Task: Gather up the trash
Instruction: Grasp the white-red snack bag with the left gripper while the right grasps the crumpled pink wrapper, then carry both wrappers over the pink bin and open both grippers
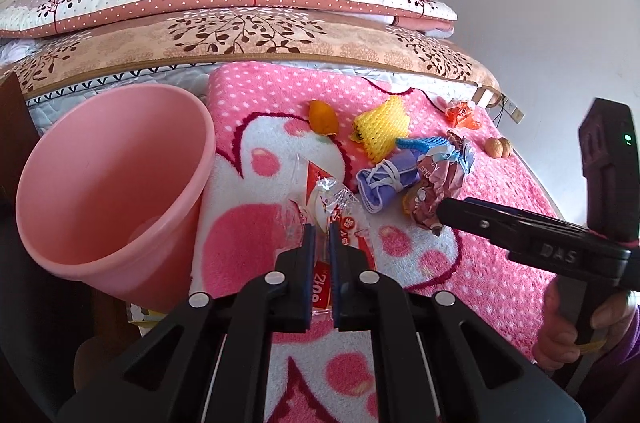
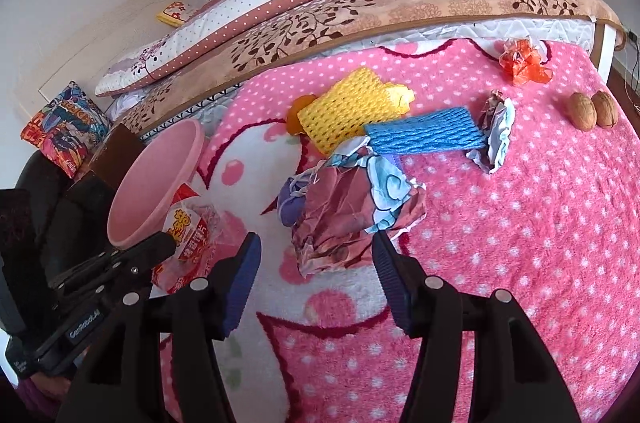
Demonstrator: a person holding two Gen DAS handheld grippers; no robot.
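Left to right, as seen along the gripper fingers: the pink bin [image 1: 112, 183] stands to the left of the left gripper [image 1: 322, 235], its mouth tilted toward the bed and its rim just beside the blanket's edge; the inside wall that shows is bare. The left gripper is closed on the clear snack bag [image 1: 328, 207], a red-and-white printed film pinched near its lower end, with the rest of the bag standing ahead of the fingertips. Such film is judged very light, limp and slippery, so a hold across a bunched fold seems safer than one on a single flat layer. The path from this gripper to the bin looks short and unobstructed, the rim being the only edge to clear. Ahead and to the right on the pink dotted blanket [image 2: 520, 223] lies the remaining trash: a purple face mask [image 2: 290, 203], a crumpled pink wrapper [image 2: 340, 223], yellow foam netting [image 2: 348, 111] and blue foam netting [image 2: 424, 135], all judged soft, light and springy. The right gripper [image 2: 316, 253] hangs spread wide, holding nothing, with the crumpled pink wrapper just beyond its fingertips; its raised creases offer the best purchase. Farther right, two walnuts [image 2: 594, 111] sit apart, hard and prone to roll, near the blanket's right edge.
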